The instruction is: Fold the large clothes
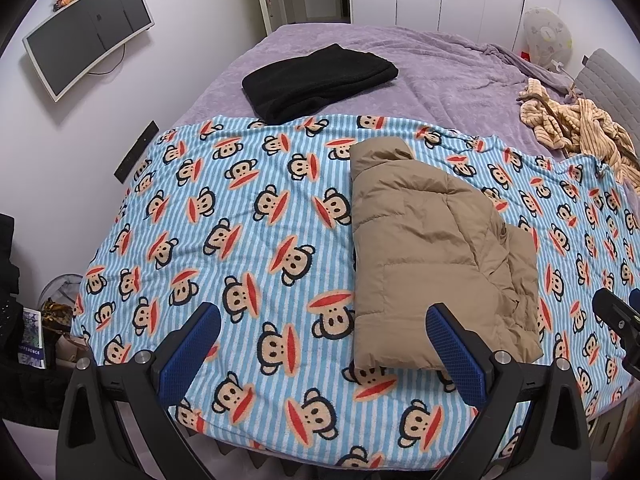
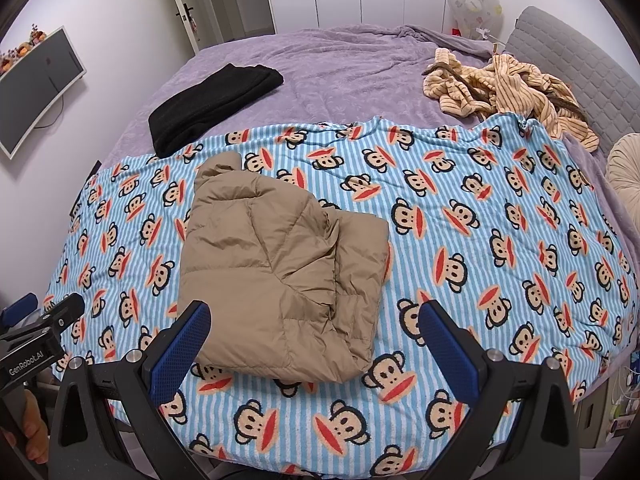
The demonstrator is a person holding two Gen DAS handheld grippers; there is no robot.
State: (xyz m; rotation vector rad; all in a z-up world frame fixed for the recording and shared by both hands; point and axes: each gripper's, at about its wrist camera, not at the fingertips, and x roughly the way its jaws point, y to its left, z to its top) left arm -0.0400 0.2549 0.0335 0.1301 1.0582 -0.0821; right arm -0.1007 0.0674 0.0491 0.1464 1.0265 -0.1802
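Note:
A tan puffer jacket (image 1: 432, 240) lies folded into a long bundle on the monkey-print striped blanket (image 1: 240, 240); it also shows in the right wrist view (image 2: 276, 264). My left gripper (image 1: 324, 320) is open and empty, held above the blanket just short of the jacket's near left corner. My right gripper (image 2: 314, 320) is open and empty, held over the jacket's near edge. The right gripper's tip shows at the right edge of the left wrist view (image 1: 618, 316). The left gripper shows at the left edge of the right wrist view (image 2: 40, 320).
A folded black garment (image 1: 320, 80) lies on the purple bedspread (image 1: 440, 72) beyond the blanket. A crumpled striped beige garment (image 2: 504, 84) lies near the grey headboard (image 2: 580, 68). A monitor (image 1: 88, 32) hangs on the left wall. A round cushion (image 2: 626, 176) sits at the right.

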